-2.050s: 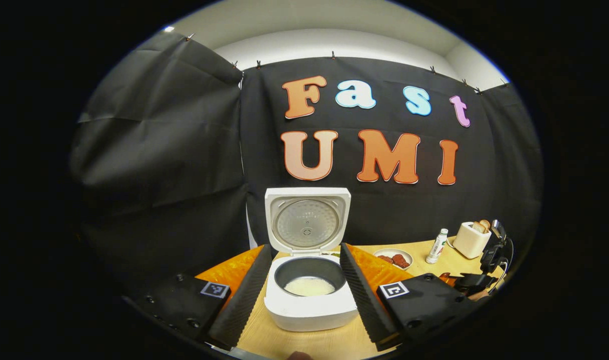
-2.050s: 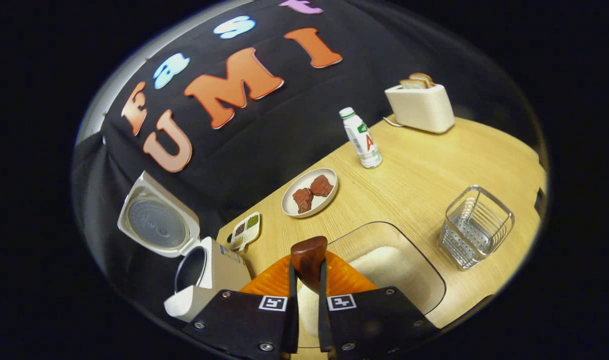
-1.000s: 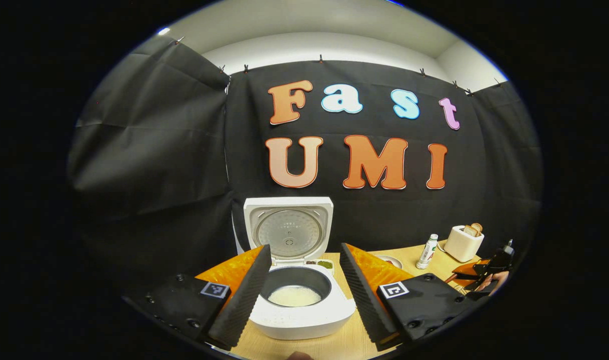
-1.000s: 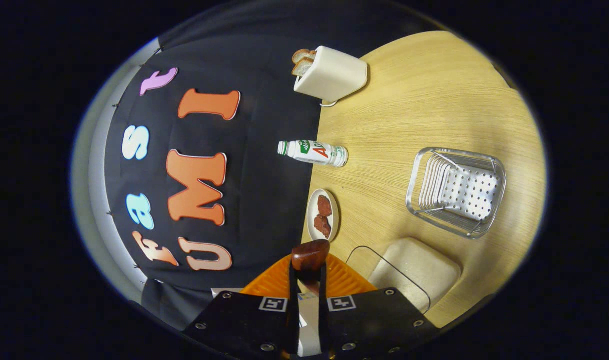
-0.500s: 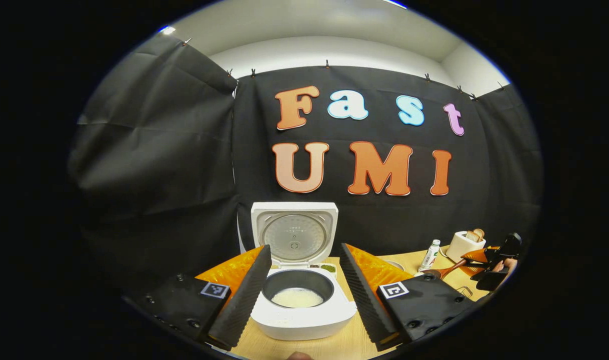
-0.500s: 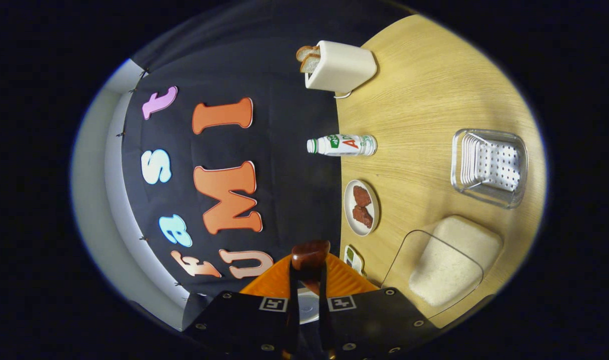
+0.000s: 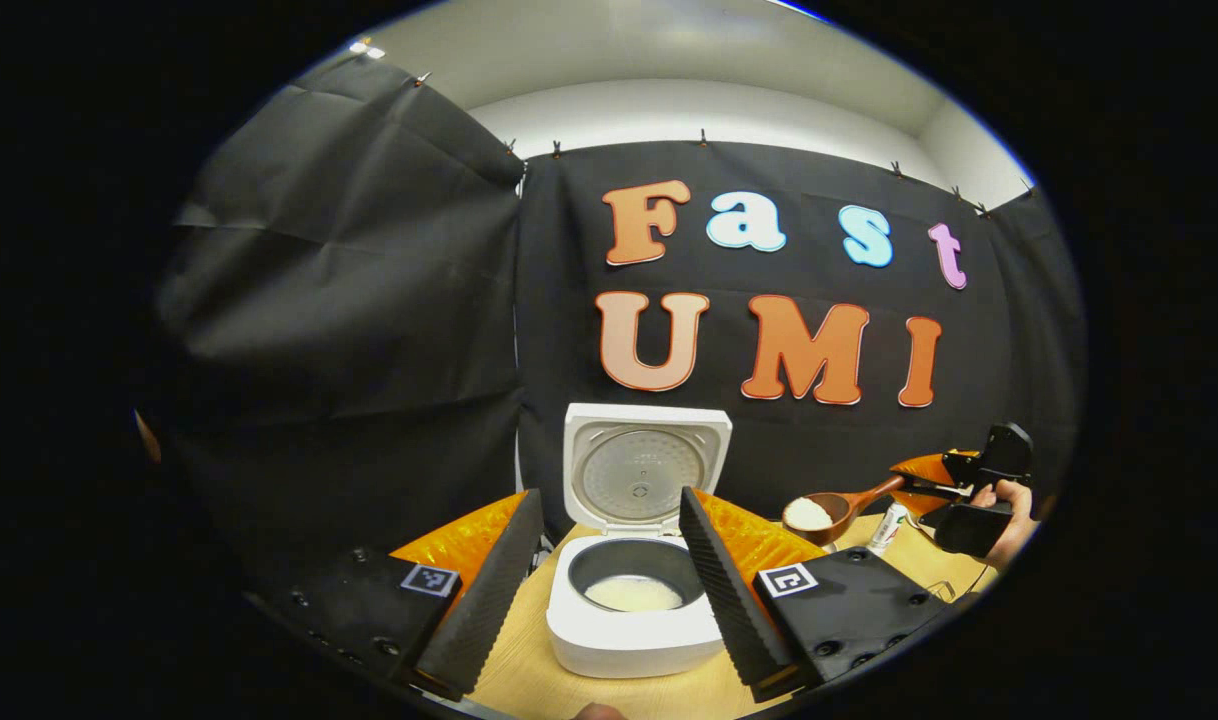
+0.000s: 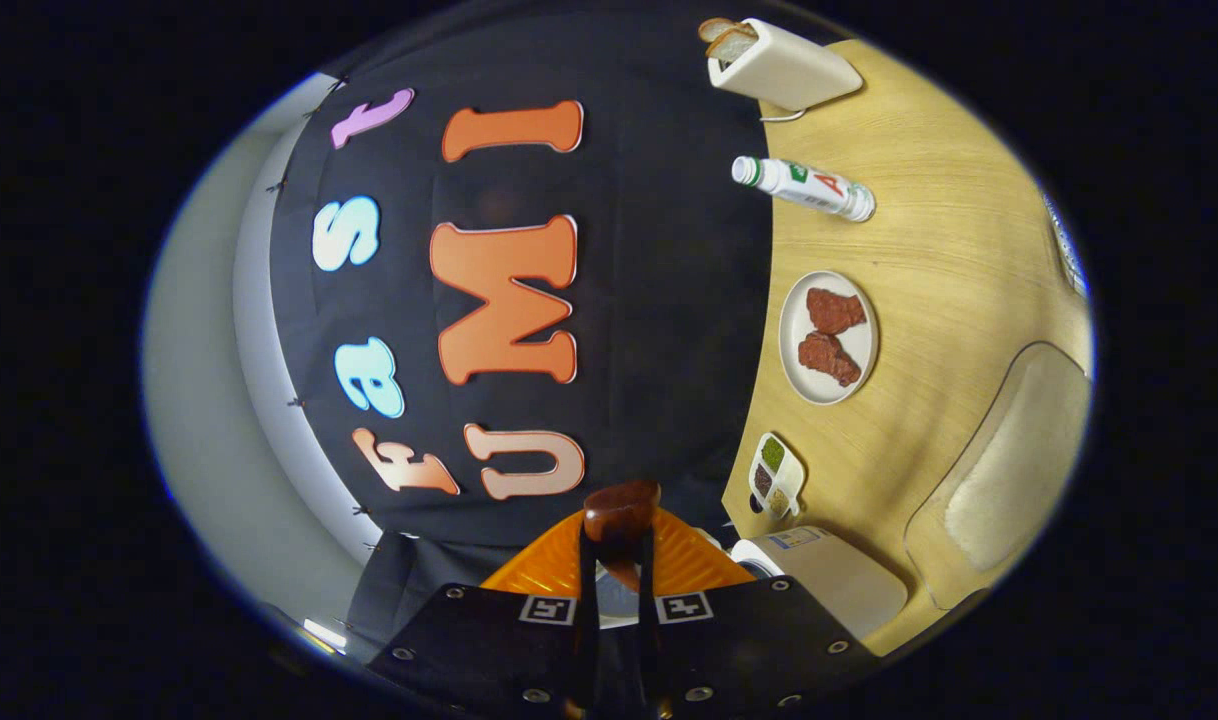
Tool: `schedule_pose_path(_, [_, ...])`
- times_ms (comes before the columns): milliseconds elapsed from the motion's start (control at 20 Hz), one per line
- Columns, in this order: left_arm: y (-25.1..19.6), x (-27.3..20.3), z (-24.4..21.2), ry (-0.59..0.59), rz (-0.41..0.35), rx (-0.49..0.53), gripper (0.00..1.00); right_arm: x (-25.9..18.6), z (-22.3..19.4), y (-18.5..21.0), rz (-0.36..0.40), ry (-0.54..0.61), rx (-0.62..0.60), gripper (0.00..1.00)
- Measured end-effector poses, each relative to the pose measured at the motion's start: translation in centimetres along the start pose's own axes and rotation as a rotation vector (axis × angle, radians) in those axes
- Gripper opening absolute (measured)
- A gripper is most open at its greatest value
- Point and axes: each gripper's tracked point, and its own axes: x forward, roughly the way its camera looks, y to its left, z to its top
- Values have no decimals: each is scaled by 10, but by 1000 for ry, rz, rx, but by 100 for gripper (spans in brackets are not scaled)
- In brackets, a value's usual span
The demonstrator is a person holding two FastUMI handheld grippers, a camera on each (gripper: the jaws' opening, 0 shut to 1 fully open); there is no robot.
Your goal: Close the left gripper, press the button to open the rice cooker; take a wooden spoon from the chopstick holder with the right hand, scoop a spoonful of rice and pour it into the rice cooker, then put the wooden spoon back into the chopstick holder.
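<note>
In the left gripper view, the left gripper [image 7: 609,580] hangs with jaws spread wide and empty, framing the white rice cooker [image 7: 637,610], whose lid stands open over rice in its dark pot. To the right, the right gripper [image 7: 954,490] pinches the brown wooden spoon [image 7: 831,511] by its handle, its bowl heaped with white rice, beside the cooker's raised lid.

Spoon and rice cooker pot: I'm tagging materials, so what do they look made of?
The spoon looks like reddish-brown wood with a smooth, glossy finish. The rice cooker seems to have a white, matte plastic shell; its inner pot is dark, probably coated metal.
</note>
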Motion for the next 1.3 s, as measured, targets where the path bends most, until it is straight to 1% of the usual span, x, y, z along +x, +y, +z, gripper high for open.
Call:
schedule_pose_path(150, [19,-7,-5,0,40,-4,93,34,-34,12,7,45,-77,14])
schedule_pose_path(300, [35,-9,-6,-4,71,8,93,62,-62,22,11,66,-169,14])
schedule_pose_path(500, [50,-10,-14,11,105,-9,93,88,-92,24,-4,58,-388,14])
schedule_pose_path(700, [68,-14,-25,28,142,-22,93,99,-125,27,11,74,-621,15])
schedule_pose_path(900, [74,-11,-27,37,160,-27,93,105,-156,32,52,87,-892,14])
schedule_pose_path(1000, [77,-13,-30,36,164,-26,94,106,-169,33,79,100,-1005,14])
schedule_pose_path(1300, [82,-12,-34,37,182,-22,93,107,-204,42,175,150,-1280,14])
